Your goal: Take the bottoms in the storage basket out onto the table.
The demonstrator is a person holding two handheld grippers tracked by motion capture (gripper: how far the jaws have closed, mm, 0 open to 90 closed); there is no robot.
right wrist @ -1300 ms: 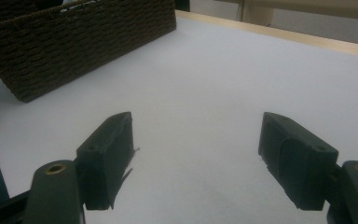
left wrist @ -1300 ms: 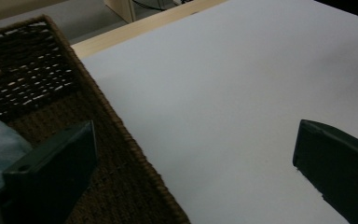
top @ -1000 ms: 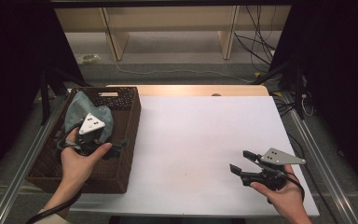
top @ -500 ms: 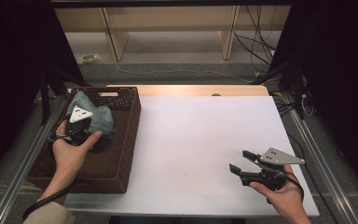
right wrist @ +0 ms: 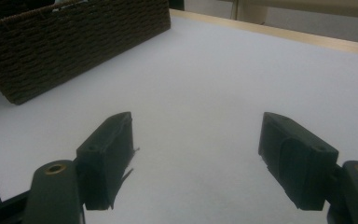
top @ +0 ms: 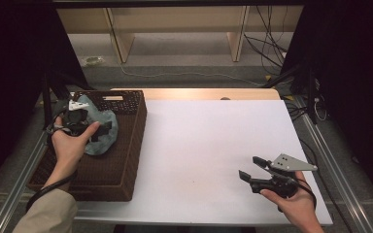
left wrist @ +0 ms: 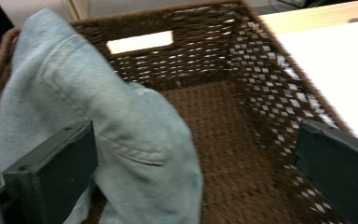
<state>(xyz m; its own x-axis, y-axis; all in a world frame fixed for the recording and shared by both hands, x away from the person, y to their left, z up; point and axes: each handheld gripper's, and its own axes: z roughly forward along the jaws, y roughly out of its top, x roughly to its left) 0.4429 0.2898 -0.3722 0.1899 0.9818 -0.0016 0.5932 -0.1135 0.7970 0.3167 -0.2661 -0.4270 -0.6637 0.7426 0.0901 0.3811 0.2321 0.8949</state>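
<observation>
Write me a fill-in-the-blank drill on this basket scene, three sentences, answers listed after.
1. The light blue denim garment lies inside the dark brown wicker ____.
2. The left claw has its jaws spread ____ over the basket.
3. The right claw hangs open above the ____ tabletop, holding nothing.

Missing words: basket; open; white

Lab: black curtains (top: 349, 73), loose cables (top: 267, 46)

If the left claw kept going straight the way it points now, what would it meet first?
Probably the denim cloth draped just ahead of the open left claw; past that, the brown basket and its far wall. Depth is hard to judge.
</observation>
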